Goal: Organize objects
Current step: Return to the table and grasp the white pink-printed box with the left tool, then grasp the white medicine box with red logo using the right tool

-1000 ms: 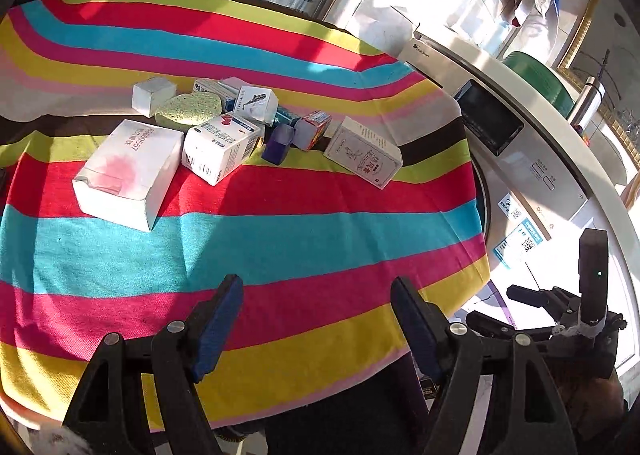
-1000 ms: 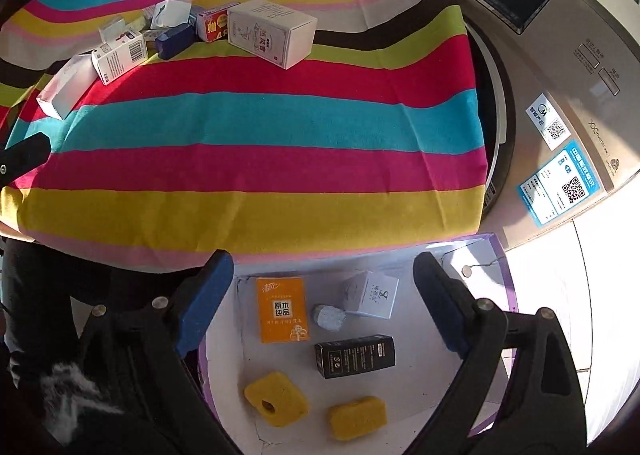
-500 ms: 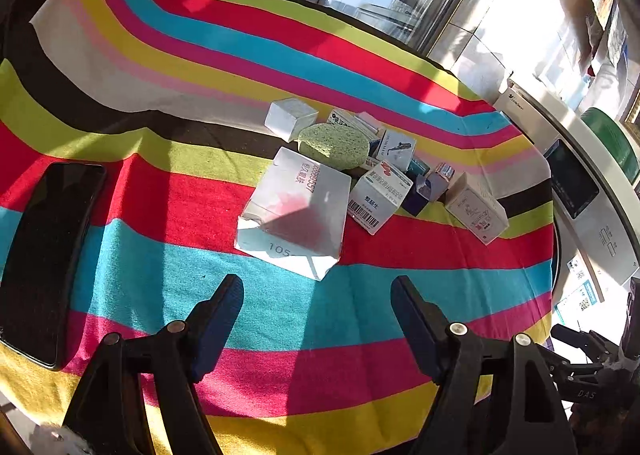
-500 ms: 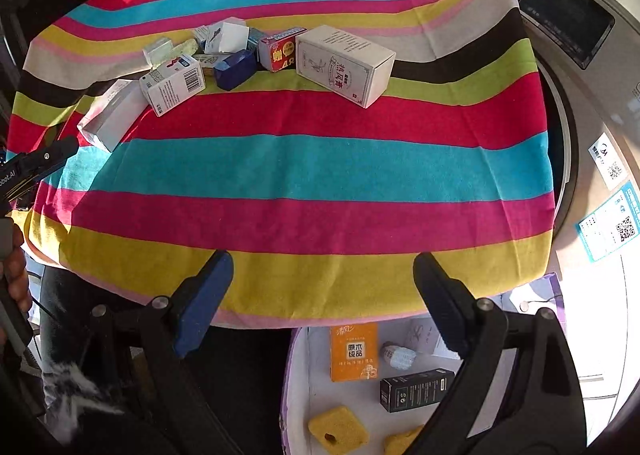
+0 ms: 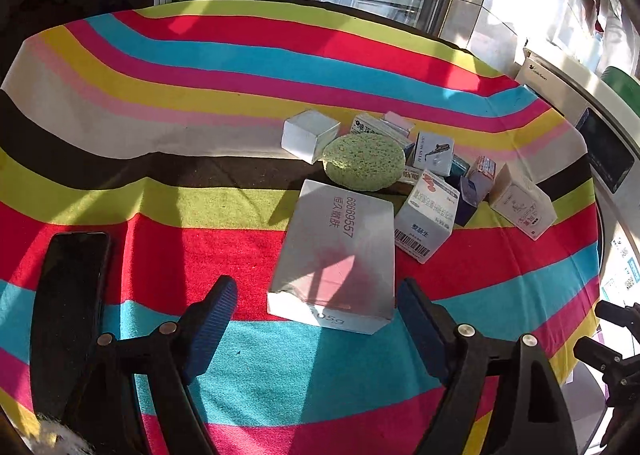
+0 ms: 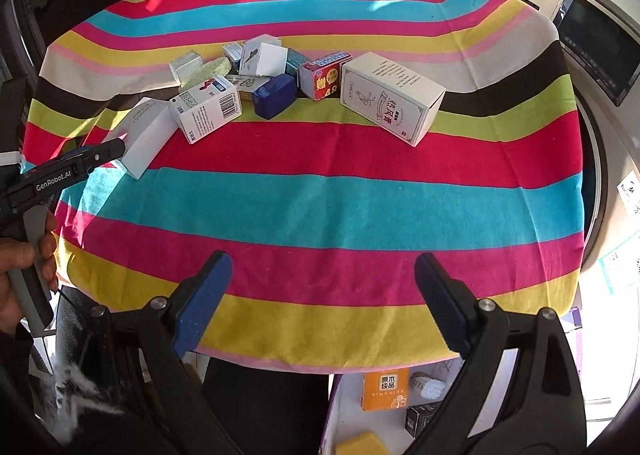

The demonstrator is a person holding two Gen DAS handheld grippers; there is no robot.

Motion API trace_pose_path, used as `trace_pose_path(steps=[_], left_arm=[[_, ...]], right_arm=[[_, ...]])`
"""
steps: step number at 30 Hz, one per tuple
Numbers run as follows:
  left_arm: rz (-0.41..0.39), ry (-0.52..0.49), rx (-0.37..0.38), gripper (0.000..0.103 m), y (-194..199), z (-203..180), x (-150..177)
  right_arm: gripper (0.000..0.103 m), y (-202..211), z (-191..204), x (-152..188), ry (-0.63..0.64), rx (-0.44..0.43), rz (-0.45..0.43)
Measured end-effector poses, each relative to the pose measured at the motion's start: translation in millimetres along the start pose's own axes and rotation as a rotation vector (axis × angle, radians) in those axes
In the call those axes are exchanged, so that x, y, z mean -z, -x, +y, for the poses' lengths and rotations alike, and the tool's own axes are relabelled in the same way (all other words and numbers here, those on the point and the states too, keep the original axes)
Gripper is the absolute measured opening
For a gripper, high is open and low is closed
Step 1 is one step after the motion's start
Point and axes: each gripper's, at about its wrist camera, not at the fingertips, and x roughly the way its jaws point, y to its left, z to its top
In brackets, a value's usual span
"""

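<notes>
Left gripper, jaws spread and just widened, straddles the near end of a flat white box on the striped tabletop; whether its pads touch cannot be told. Right gripper hangs wide, empty, above the cloth, well short of the clustered boxes.

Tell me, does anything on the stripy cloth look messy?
Yes. The small cardboard boxes sit jumbled at odd angles around a green sponge, and a black phone lies apart near the cloth's edge.
</notes>
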Motion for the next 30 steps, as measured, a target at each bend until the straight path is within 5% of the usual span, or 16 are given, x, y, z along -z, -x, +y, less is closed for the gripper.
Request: trace_pose_path(steps=[11,13,16,30], left_arm=[[0.048,-0.077,0.012,0.083,-24,-9,-1],[0.052,-0.077,0.029,0.069,-26,-7,-1],[0.043,-0.068,0.030,0.069,-27,-5,-2],[-0.044,0.116,-0.068,0.069,-23,21,-1]], right_arm=[[0.095,-13,26,-25,0.071,-0.048,-0.015],[0.095,-16,31,-32,0.085,-0.055,-0.021],[0.095,-21,42,-44,0.120,-0.061,-0.038],[0.095,-66,106,-114,0.421,-0.228,-0.122]])
